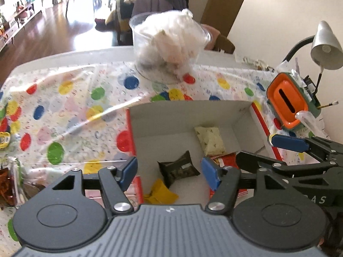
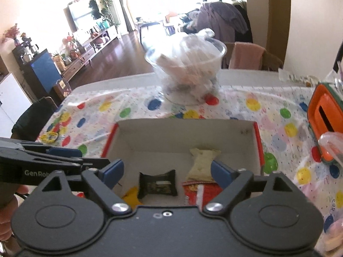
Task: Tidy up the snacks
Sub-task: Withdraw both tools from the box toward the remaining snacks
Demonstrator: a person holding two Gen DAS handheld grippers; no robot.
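Left wrist view looks down at a table (image 1: 70,53) covered with a white plastic cloth with big coloured dots (image 1: 64,107). An open cardboard box with red sides and a pale inside (image 1: 193,115) sits near the front edge of the table. Four snacks lie on the box floor. A cream packet with small green marks (image 1: 210,140) lies toward the back of the box, on its right side. A dark, black-green packet (image 1: 179,168) lies in the middle. A yellow packet (image 1: 160,192) lies at the front, just beside the dark one. A red packet (image 1: 225,158) lies at the front right, touching the cream one. The left gripper (image 1: 169,171) hangs over the box with its blue fingers (image 1: 129,171) spread apart, and nothing is between them. The right gripper (image 2: 165,172) hangs over the box too, just beside the left one, and its blue fingers (image 2: 220,174) are spread wide with nothing pinched. A clear plastic tub stuffed with a crinkly bag of snacks (image 1: 169,45) stands near the back edge of the table. An orange and green holder with a slot on top (image 1: 287,102) stands by the right edge. A silver desk lamp (image 1: 325,45) leans over that corner. A small yellow packet (image 2: 50,137) lies near the left edge of the table, well apart from the box.
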